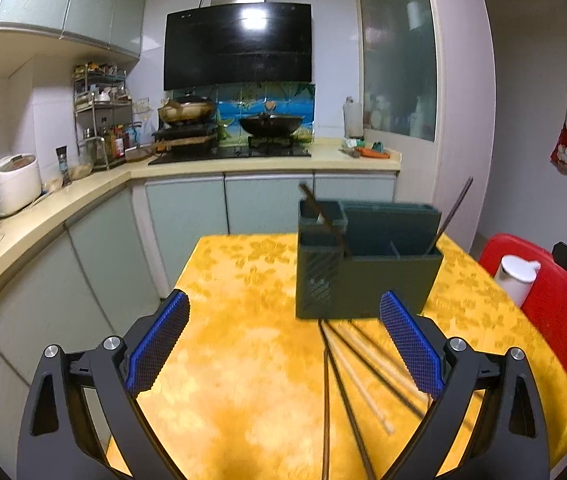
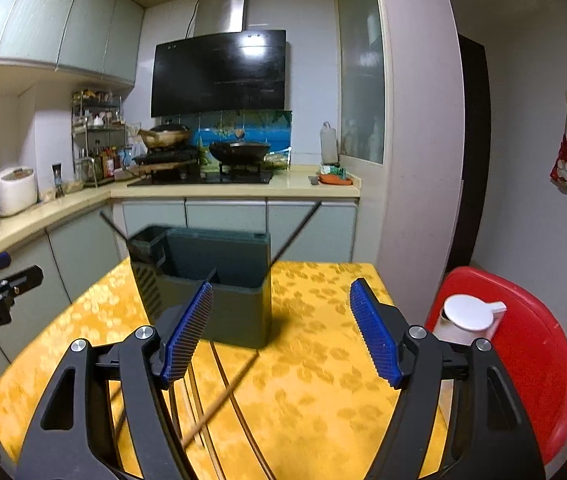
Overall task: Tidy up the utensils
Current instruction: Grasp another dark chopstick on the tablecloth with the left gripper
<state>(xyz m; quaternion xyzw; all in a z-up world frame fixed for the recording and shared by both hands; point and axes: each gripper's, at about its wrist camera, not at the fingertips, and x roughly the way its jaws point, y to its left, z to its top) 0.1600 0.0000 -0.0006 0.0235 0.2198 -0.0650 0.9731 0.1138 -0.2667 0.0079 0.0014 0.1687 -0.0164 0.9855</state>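
kitchen backdrop behind the yellow table

a black range hood (image 1: 237,46) hangs over a wok (image 1: 270,125) on the stove. a white rice cooker (image 1: 12,184) sits on the left counter near a spice rack (image 1: 101,120). a white kettle (image 2: 465,318) rests on a red chair (image 2: 523,356)
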